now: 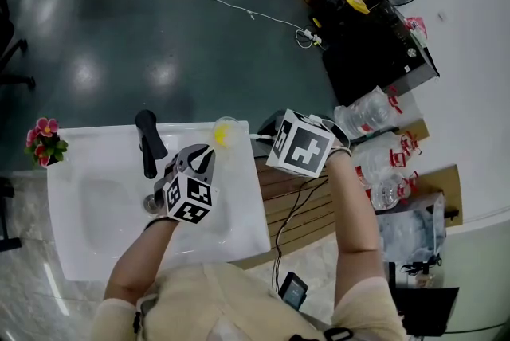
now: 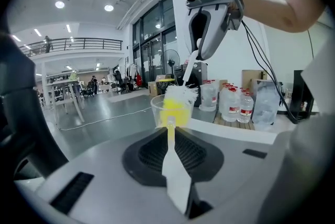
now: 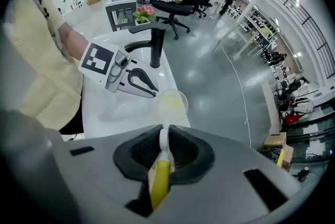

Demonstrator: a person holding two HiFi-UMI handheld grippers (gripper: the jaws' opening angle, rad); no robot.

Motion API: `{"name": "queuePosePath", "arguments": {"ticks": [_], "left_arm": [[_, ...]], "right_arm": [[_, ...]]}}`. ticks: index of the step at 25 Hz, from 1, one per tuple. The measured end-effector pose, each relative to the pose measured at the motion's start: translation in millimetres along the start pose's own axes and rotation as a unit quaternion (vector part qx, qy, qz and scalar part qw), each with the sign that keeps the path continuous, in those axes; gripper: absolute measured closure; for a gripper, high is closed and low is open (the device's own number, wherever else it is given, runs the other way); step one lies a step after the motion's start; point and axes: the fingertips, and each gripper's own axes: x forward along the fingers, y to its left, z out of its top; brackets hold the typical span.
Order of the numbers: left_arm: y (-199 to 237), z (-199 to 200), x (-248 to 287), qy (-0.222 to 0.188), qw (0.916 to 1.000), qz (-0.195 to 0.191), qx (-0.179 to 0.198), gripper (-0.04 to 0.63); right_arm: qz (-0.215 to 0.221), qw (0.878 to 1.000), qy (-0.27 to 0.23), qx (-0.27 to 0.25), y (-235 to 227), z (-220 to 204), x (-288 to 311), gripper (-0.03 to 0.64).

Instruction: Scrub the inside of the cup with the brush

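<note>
The clear thin plastic cup (image 1: 225,132), judged light and crushable, was pinched at its rim by the left tool (image 2: 168,126), above centre in the head view; the yellow-handled white-bristled brush (image 3: 159,181) was clamped by the right tool (image 3: 164,134), bristles inside.

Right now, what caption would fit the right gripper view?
The right gripper holds the yellow-handled brush inside a clear cup gripped by the left gripper at a white sink.
</note>
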Motion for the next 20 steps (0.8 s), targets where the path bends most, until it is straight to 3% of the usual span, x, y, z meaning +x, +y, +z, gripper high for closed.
{"name": "queuePosePath", "arguments": {"ticks": [20], "left_arm": [[1,0,0,-0.001,1.0,-0.005,0.004,0.549]], "right_arm": [[-0.064,0.996,-0.056,-0.015,-2,1,-70,0.569]]}}
